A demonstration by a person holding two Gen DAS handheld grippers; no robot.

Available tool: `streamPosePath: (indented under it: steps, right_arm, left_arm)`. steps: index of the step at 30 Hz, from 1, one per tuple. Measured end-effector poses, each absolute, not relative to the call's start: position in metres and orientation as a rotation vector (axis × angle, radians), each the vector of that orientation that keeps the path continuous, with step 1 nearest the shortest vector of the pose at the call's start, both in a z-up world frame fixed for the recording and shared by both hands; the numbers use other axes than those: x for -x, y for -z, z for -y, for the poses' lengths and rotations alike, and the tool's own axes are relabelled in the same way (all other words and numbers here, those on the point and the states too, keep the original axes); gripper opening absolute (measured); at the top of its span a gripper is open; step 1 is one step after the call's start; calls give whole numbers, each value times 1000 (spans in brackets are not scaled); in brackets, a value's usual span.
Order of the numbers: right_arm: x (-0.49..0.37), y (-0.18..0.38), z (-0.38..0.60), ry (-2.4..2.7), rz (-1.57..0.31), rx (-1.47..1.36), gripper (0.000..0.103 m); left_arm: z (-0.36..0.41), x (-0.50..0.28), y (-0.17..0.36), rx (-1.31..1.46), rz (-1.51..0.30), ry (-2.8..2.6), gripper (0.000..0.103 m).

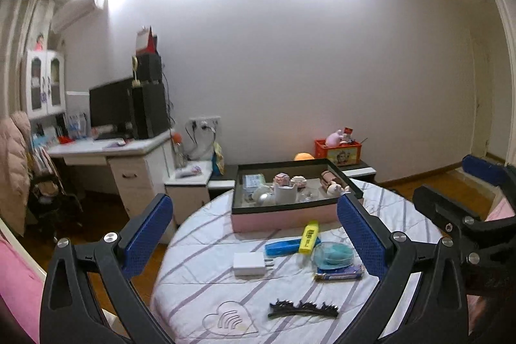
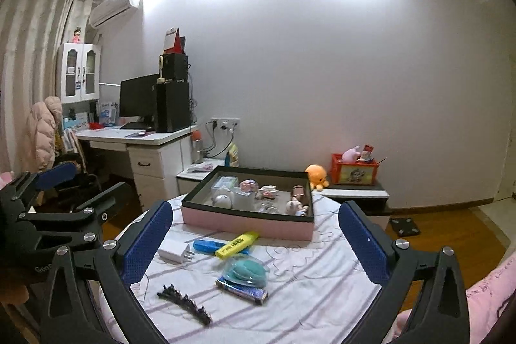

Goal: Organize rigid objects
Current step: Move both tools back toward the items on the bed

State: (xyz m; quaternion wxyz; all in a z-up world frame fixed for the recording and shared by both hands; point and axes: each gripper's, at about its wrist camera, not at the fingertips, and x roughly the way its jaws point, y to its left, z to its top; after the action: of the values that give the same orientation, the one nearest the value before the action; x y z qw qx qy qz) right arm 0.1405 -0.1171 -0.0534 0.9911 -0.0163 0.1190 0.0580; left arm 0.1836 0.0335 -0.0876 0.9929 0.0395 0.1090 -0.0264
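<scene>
Blue pads frame both views, and the jaws of the left gripper (image 1: 254,234) stand wide apart with nothing between them; same story for the right gripper (image 2: 254,240), jaws spread, empty, hovering over the round worktop (image 1: 193,273) with its striped white cloth. Each gripper shows at the edge of the other's view, side by side.

Nearest the cameras lies a black toothed hair clip (image 1: 303,308), flat on the cloth. Just past it, a dark blue wrapped bar (image 1: 340,273) sits touching a clear pouch with something teal inside (image 1: 333,253). To the left, a white charger plug (image 1: 250,263), prongs toward the other items. Behind those, a blue oblong case (image 1: 282,247) with a yellow highlighter (image 1: 309,236) leaning across its right end.

Farther on, toward the far edge of the worktop, the pink box with a dark rim (image 1: 283,215) stands open-topped, already holding a white cup, a silvery round piece, small figurines and a pale green packet.

Beyond that, an orange plush (image 2: 316,174) beside a red toy crate (image 2: 354,173) on a low cabinet, and a desk with a monitor (image 2: 138,102) against the left wall
</scene>
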Motion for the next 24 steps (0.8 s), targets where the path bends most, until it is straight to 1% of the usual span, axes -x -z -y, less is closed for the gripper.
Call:
streamPosePath:
  steps: [13, 19, 24]
  right_arm:
    - [-128, 62, 120, -97, -251, 27, 103]
    - [-138, 80, 120, -103, -305, 31, 103]
    - [-157, 111, 123, -112, -405, 6, 103]
  left_arm:
    - [-31, -177, 98, -86, -234, 45, 103]
    - [-32, -193, 123, -69, -322, 53, 103]
    - [-30, -211, 156, -79, -423, 51, 103]
